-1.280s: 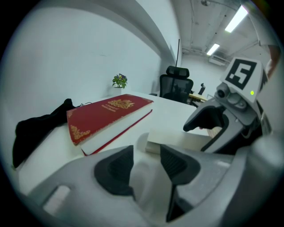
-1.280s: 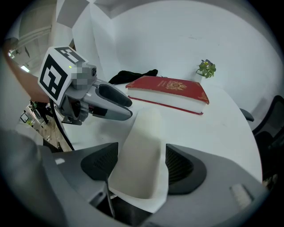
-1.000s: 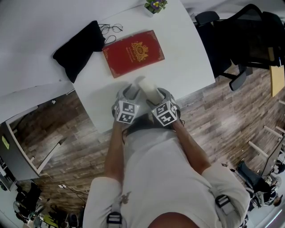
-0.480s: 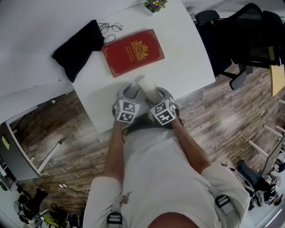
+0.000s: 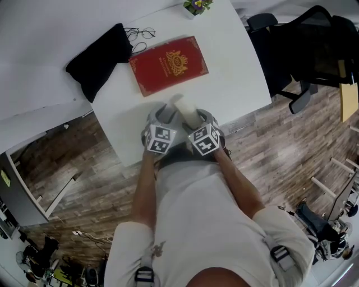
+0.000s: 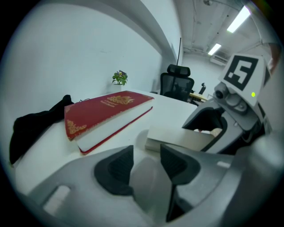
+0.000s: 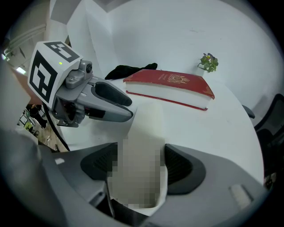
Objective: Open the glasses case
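A cream glasses case [image 5: 185, 107] is held just above the white table [image 5: 238, 78] near its front edge, between my two grippers. My left gripper [image 5: 163, 116] is shut on a pale flap of the case [image 6: 148, 175], and the case's body [image 6: 179, 138] runs off to the right into the other gripper. My right gripper [image 5: 200, 119] is shut on the case's end [image 7: 146, 128]; a mosaic patch covers part of it. In the right gripper view, the left gripper's fingers [image 7: 108, 101] meet the case's left edge.
A thick red book [image 5: 168, 65] lies behind the case. A black cloth pouch [image 5: 98, 56] and a pair of eyeglasses [image 5: 140, 36] sit at the table's far left, a small potted plant [image 5: 196, 7] at the back. A black office chair [image 5: 303, 50] stands to the right.
The right gripper has shifted slightly left, closer to the left one. The case now sits a little further forward between them.
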`<state>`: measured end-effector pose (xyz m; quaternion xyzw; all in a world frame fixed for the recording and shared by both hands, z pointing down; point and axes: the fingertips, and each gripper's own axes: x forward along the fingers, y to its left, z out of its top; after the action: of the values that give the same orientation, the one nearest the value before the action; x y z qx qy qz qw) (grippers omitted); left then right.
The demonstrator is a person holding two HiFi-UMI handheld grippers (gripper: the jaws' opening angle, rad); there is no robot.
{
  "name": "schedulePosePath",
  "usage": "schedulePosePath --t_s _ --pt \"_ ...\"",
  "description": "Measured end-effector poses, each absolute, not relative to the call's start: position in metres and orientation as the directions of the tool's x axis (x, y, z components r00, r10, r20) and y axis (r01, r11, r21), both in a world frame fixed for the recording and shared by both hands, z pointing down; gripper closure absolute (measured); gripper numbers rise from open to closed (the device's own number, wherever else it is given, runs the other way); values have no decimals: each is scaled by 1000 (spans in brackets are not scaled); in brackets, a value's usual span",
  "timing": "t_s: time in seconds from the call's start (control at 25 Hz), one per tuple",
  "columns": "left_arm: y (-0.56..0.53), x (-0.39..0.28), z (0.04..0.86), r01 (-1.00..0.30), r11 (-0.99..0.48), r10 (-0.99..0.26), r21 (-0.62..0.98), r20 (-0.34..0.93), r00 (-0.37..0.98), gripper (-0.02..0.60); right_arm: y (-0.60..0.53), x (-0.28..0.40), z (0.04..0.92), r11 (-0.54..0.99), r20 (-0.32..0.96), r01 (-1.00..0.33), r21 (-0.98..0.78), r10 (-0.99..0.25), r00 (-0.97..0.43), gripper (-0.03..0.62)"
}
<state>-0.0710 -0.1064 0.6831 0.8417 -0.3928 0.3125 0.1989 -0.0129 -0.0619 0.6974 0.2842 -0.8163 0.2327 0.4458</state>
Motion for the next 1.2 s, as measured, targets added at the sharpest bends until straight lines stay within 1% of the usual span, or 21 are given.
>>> schedulePosePath --t_s 0.6,0.92,1.2 --pt "-107 -67 686 -791 -606 -533 89 693 486 393 -62 -12 694 720 840 -667 -188 -235 -490 263" --pt "-108 -67 685 -791 -607 -535 82 693 483 393 -63 -10 690 722 836 -667 -185 -241 -493 263" --pt "-108 -66 686 -795 -601 -538 84 693 480 393 -64 -7 683 722 825 -669 -179 -259 -502 276"
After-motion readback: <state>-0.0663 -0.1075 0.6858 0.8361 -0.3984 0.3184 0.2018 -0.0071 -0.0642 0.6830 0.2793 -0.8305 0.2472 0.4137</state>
